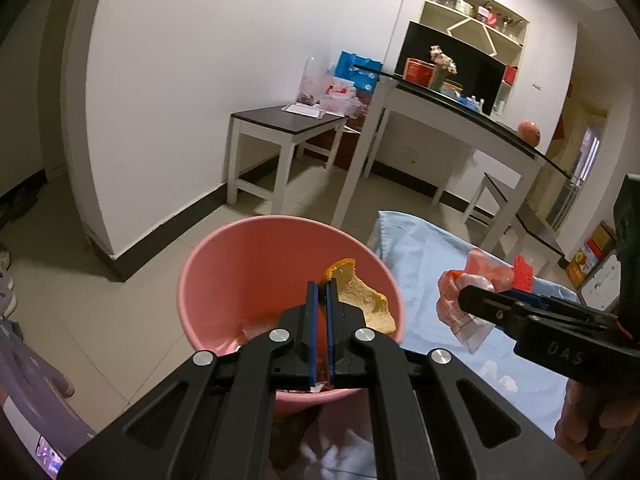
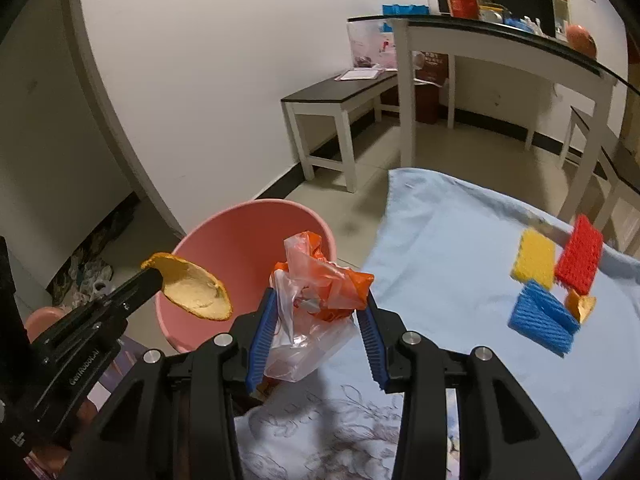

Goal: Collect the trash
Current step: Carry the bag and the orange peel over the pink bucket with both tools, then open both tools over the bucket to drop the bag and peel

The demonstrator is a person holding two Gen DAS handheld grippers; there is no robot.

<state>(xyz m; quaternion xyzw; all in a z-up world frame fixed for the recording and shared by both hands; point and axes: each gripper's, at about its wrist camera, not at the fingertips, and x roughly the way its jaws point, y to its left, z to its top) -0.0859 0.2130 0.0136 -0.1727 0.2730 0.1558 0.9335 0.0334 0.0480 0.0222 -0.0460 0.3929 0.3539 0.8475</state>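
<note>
A pink bin stands on the floor beside the cloth-covered table; it also shows in the right wrist view. My left gripper is shut on an orange peel and holds it above the bin's mouth; the peel shows from the right. My right gripper is shut on a crumpled orange-and-clear plastic bag, held over the table edge next to the bin. The bag shows in the left wrist view.
On the light blue cloth lie a yellow sponge, a red sponge, a blue sponge and a small peel piece. A bench and a dark-topped table stand behind.
</note>
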